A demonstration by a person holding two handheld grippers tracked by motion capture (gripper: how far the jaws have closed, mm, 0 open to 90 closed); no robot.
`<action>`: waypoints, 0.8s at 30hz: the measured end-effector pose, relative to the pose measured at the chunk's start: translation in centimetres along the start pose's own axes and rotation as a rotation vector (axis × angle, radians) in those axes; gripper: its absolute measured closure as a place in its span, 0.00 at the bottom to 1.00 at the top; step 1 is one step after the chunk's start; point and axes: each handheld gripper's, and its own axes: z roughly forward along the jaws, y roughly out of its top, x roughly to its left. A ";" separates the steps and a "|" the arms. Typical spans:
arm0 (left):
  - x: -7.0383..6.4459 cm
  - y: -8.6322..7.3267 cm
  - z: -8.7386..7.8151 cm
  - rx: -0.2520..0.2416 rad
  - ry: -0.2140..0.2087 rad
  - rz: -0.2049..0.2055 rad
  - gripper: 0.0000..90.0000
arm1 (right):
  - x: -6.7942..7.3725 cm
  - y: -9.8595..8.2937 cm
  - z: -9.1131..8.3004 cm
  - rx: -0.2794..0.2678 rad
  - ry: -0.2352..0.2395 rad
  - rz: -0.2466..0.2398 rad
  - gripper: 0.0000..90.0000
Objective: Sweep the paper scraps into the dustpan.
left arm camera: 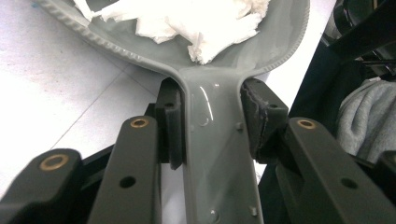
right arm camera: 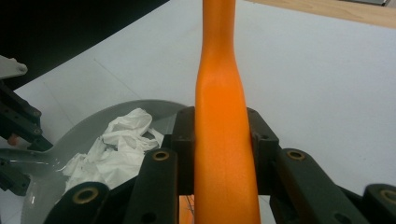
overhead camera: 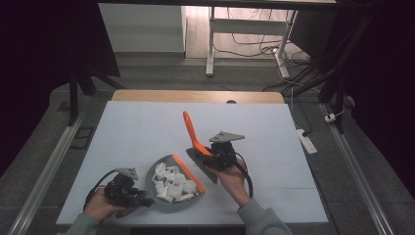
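Covering most of the scene is the pale worktop (overhead camera: 147, 132), and everything is sitting toward its near edge, close to the person. Resting on it there is a grey dustpan (overhead camera: 152, 180), its pan lying flat and its handle pointing back toward the person's left side. Lying heaped inside the dustpan are crumpled white paper scraps (overhead camera: 171, 183), piling up near the middle of the pan. Leaning over the dustpan's right rim is an orange-handled brush (overhead camera: 192, 133); its dark bristle head is sitting just at that rim beside an orange strip along the dustpan's edge, while its handle is rising up and away from the pan toward the far side of the worktop. Gripping that handle low down is the right tool (overhead camera: 218, 155), its two black jaws pressing against both sides of the orange shaft, right of the dustpan. Holding the dustpan's grey handle is the left tool (overhead camera: 134, 193), its jaws clamping the handle's narrow neck from either side, just where it is widening into the pan.
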 end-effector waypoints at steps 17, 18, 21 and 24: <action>-0.1 -0.1 -0.9 -0.143 0.057 -0.055 0.69 | -2.8 -0.5 -3.7 -0.050 0.002 -0.051 0.78; -0.1 -0.1 -0.9 -0.148 0.063 -0.058 0.69 | -3.0 -0.6 -4.0 -0.053 -0.003 -0.060 0.78; -0.3 -0.1 -0.9 -0.178 0.077 -0.075 0.69 | -3.9 -0.8 -4.7 -0.066 -0.010 -0.051 0.78; -0.4 -0.1 -1.0 -0.206 0.092 -0.093 0.69 | -4.5 -0.9 -5.2 -0.074 -0.011 -0.039 0.78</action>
